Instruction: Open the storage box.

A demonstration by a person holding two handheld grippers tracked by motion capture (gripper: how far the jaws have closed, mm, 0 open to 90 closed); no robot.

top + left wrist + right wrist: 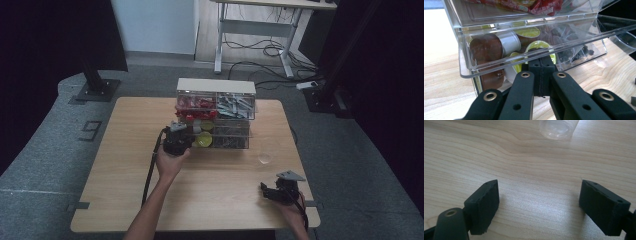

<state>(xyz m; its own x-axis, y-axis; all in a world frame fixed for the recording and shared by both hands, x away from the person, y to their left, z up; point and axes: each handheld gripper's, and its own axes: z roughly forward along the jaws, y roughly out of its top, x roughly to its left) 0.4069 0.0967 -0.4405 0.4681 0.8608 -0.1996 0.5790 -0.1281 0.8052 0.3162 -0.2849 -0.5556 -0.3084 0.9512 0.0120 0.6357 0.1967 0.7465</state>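
A clear drawer organizer (pixel 215 86) stands at the table's far middle. Its lower left drawer (pixel 465 72) is pulled out a little and holds coffee capsules, some with yellow-green lids (pixel 537 46) and one brown (pixel 486 48). My left gripper (pixel 541 63) is shut, its tips right at that drawer's clear front lip; whether they pinch it I cannot tell. From above, the left gripper (pixel 177 129) sits against the organizer's lower left front. My right gripper (pixel 539 202) is open just above bare wood, nothing between its jaws, near the table's front right corner (pixel 265 190).
A small clear cup (pixel 264 158) stands on the table between the organizer and my right gripper, at the top of the right gripper view (pixel 557 128). The upper drawers hold red packets (pixel 195 106) and grey parts (pixel 235 105). Behind the table are a desk (pixel 255 30) and floor cables.
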